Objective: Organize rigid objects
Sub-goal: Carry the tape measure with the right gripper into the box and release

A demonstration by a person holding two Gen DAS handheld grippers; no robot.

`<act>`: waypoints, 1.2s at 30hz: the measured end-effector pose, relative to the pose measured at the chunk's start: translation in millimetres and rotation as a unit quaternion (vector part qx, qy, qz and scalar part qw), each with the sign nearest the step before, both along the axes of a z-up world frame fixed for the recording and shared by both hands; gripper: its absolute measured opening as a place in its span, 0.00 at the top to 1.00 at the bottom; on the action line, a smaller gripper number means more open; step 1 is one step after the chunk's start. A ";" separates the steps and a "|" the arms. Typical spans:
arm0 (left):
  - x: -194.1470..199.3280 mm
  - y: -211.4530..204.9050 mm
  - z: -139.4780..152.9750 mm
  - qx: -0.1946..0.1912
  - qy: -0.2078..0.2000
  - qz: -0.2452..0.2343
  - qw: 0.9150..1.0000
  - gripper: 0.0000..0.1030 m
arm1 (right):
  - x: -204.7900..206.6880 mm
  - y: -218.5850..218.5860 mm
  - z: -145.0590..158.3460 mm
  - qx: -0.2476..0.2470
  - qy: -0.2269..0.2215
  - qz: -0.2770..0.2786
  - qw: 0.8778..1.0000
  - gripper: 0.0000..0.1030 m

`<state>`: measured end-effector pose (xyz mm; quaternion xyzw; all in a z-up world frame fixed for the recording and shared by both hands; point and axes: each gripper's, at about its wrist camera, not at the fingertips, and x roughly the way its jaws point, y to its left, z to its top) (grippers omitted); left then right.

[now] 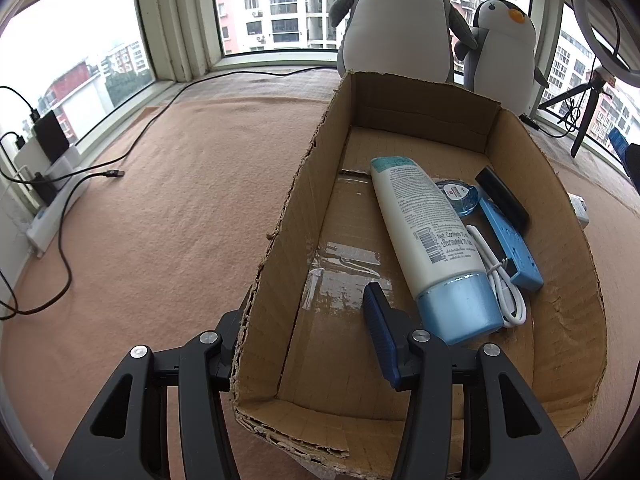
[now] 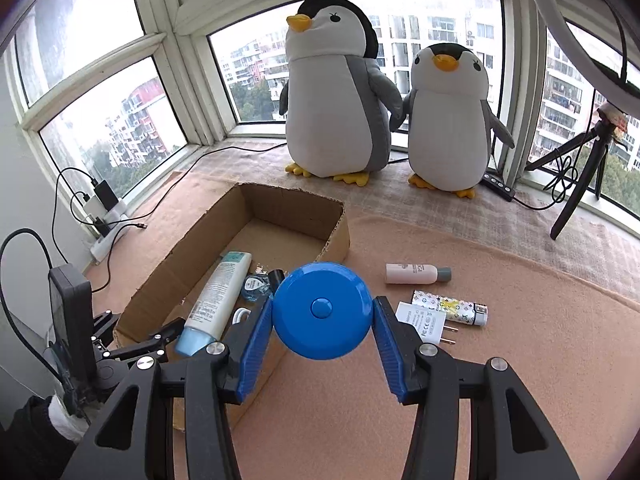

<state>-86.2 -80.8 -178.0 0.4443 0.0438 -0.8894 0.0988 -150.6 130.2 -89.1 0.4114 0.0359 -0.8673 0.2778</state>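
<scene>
My right gripper [image 2: 323, 314] is shut on a round blue tape measure [image 2: 320, 288], which hangs over the near right wall of the cardboard box [image 2: 340, 236]. My left gripper [image 1: 304, 316] is open and straddles the box's left wall [image 1: 296, 208]. Its blue inner pad [image 1: 380, 336] is inside the box; the other finger is hidden behind the wall. In the box lie a white lotion tube with a blue cap [image 1: 432, 240], a blue power strip [image 1: 508, 240], a white cable [image 1: 506, 284], a black bar [image 1: 502, 200] and a clear blue disc [image 1: 460, 198].
On the carpet right of the box lie a pink bottle [image 2: 416, 273], a patterned tube [image 2: 452, 308] and a white charger plug [image 2: 424, 320]. Two penguin plushes [image 2: 336, 92] stand by the window. Cables and a socket strip [image 1: 52, 208] run along the left; a tripod [image 2: 580, 172] stands far right.
</scene>
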 end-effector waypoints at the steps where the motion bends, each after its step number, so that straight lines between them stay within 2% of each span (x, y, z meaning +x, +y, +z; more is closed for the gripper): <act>1: 0.0 0.0 0.0 0.000 0.000 0.000 1.000 0.52 | -1.9 -5.2 2.7 0.000 0.005 0.004 1.000 0.55; 7: -0.1 0.5 0.0 0.000 0.000 0.000 1.000 0.52 | -14.0 -39.9 10.0 -0.002 0.019 0.023 1.000 0.55; 15: 0.4 0.6 0.1 -0.001 0.000 -0.001 1.000 0.52 | -31.2 -74.7 -3.1 0.000 0.008 0.032 0.999 0.55; 30: -1.5 1.1 0.4 0.001 0.000 0.000 1.000 0.52 | -53.0 -95.3 -26.6 0.008 -0.018 0.033 0.999 0.55; 31: -1.7 1.0 0.4 0.001 0.000 0.000 1.000 0.52 | -53.6 -95.4 -27.5 0.009 -0.018 0.032 0.999 0.54; 33: -1.6 0.9 0.4 0.001 0.000 0.000 1.000 0.52 | -55.3 -94.7 -28.3 0.009 -0.020 0.030 0.999 0.46; 34: -1.6 1.0 0.4 0.000 0.000 0.000 1.000 0.52 | -56.1 -93.5 -28.1 0.006 -0.021 0.029 0.999 0.38; 35: -1.7 1.0 0.4 0.000 0.000 0.000 1.000 0.52 | -56.7 -92.0 -27.7 0.002 -0.021 0.027 0.999 0.34; 36: -1.4 1.1 0.5 0.001 0.001 0.000 1.000 0.52 | -57.1 -90.8 -27.1 0.000 -0.021 0.026 0.999 0.34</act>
